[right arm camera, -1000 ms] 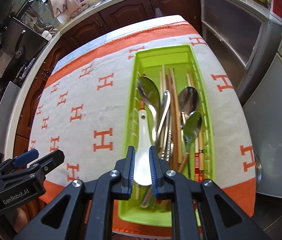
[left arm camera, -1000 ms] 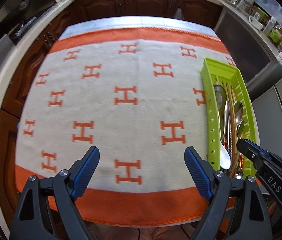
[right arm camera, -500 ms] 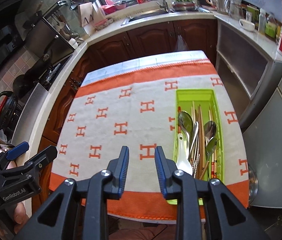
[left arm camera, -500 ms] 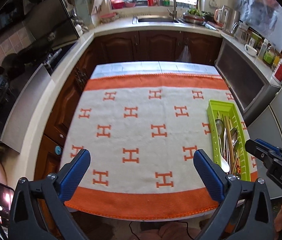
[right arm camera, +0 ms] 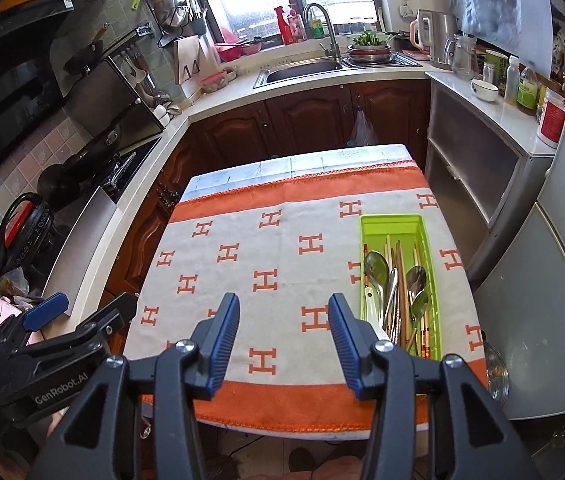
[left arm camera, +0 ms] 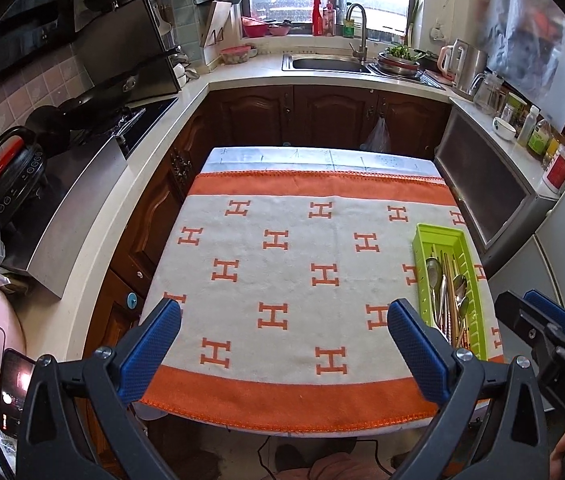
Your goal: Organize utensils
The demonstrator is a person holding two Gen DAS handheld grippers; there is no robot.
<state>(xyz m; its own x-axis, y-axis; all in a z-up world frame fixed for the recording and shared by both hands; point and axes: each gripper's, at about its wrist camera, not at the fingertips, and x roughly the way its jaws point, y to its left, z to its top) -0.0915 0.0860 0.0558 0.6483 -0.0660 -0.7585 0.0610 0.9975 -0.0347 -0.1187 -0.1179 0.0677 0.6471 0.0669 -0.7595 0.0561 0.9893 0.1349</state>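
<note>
The long lime-green plastic utensil tray (right arm camera: 430, 236) is seen at the right edge of the counter, on the white towel patterned with orange H shapes (left arm camera: 294, 248). Steel spoons (right arm camera: 376, 266), a white ceramic spoon (right arm camera: 372, 306) and wooden chopsticks (right arm camera: 402, 280) lie together inside it. The left gripper (left arm camera: 284, 320) is held fully released, nothing between its fingers. The right gripper (right arm camera: 284, 320) is seen opening, fingers empty, above the towel's near edge.
</note>
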